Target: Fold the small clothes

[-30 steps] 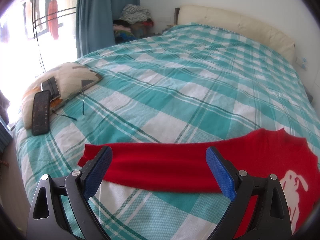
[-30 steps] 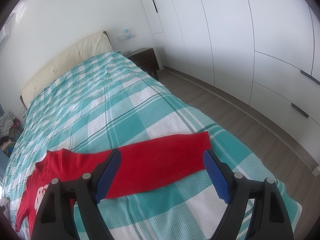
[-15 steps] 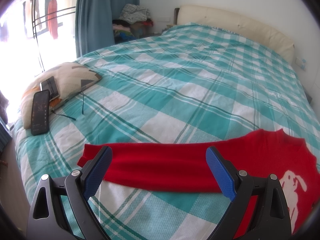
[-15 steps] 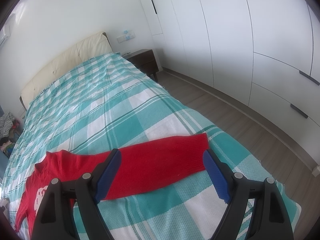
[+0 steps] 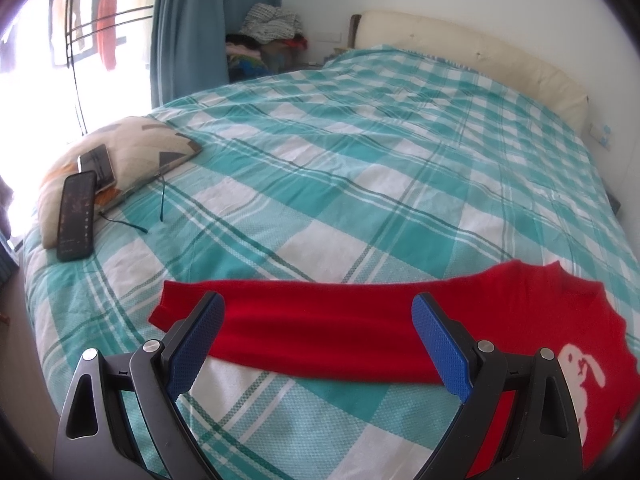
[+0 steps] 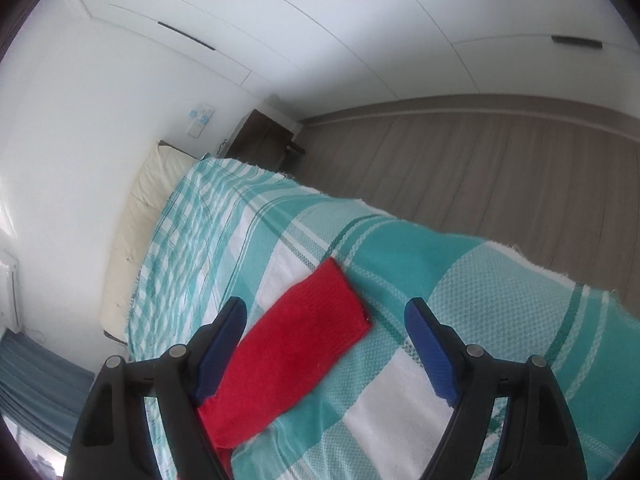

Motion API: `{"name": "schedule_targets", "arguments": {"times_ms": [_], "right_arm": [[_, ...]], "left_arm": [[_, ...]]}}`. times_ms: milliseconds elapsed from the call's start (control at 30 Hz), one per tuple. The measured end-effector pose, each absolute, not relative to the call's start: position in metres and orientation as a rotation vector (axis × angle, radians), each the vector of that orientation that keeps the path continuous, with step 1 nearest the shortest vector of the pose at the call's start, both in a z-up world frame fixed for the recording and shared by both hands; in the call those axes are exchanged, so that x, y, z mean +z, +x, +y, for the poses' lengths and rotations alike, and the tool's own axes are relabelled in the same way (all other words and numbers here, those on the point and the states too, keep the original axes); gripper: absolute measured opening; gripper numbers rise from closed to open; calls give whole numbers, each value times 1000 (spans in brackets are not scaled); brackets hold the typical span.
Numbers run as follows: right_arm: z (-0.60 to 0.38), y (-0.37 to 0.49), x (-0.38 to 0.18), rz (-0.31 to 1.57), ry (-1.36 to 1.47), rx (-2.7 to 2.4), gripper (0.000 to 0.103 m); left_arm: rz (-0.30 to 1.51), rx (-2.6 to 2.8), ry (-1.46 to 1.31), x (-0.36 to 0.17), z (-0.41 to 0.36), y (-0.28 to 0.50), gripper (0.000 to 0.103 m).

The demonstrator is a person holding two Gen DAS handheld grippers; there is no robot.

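A red sweater (image 5: 360, 332) lay flat across the lower part of the left view on the checked bed (image 5: 360, 168). The left tongs (image 5: 316, 344) stood wide above one sleeve, apparently not touching it. The right tongs (image 6: 326, 344), wide but just narrowing, straddled the other sleeve's cuff (image 6: 320, 312) at lower centre.

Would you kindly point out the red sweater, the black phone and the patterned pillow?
red sweater (image 5: 320, 328): left wrist view, on the outstretched sleeve.
black phone (image 5: 77, 216): left wrist view, middle of the screen.
patterned pillow (image 5: 148, 144): left wrist view, on its top face.
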State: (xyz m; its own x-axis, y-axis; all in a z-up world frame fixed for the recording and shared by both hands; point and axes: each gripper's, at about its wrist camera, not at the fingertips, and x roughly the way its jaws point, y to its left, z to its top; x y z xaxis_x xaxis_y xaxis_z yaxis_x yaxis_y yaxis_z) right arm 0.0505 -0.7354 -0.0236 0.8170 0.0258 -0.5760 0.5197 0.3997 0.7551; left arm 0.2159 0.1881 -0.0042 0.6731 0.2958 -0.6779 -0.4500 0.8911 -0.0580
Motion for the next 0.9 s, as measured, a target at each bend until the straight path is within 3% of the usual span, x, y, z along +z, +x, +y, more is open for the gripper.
{"name": "schedule_targets", "arguments": {"times_ms": [167,400,433,500,533,567,900], "right_arm": [[-738,84,-52,643,1138,-308,69],[-744,116,-74,645,1105,-217,65],[-744,119,-74,664,1087,-209,59],[-743,120,-77,717,1057,-223,34],[-745,120,-80,743,1053,-240,11],[-749,116,-81,737,1074,-251,4],[-654,144,31,650,560,-348,3]], "left_arm": [[733,413,-183,-10,175,220,96],[750,416,-171,-15,174,223,96],[752,415,-177,-15,174,224,96],[755,411,-180,-15,173,225,96],[756,410,-176,-16,172,225,96],[756,410,-170,-16,171,225,96],[735,403,-208,-8,181,220,96]]}}
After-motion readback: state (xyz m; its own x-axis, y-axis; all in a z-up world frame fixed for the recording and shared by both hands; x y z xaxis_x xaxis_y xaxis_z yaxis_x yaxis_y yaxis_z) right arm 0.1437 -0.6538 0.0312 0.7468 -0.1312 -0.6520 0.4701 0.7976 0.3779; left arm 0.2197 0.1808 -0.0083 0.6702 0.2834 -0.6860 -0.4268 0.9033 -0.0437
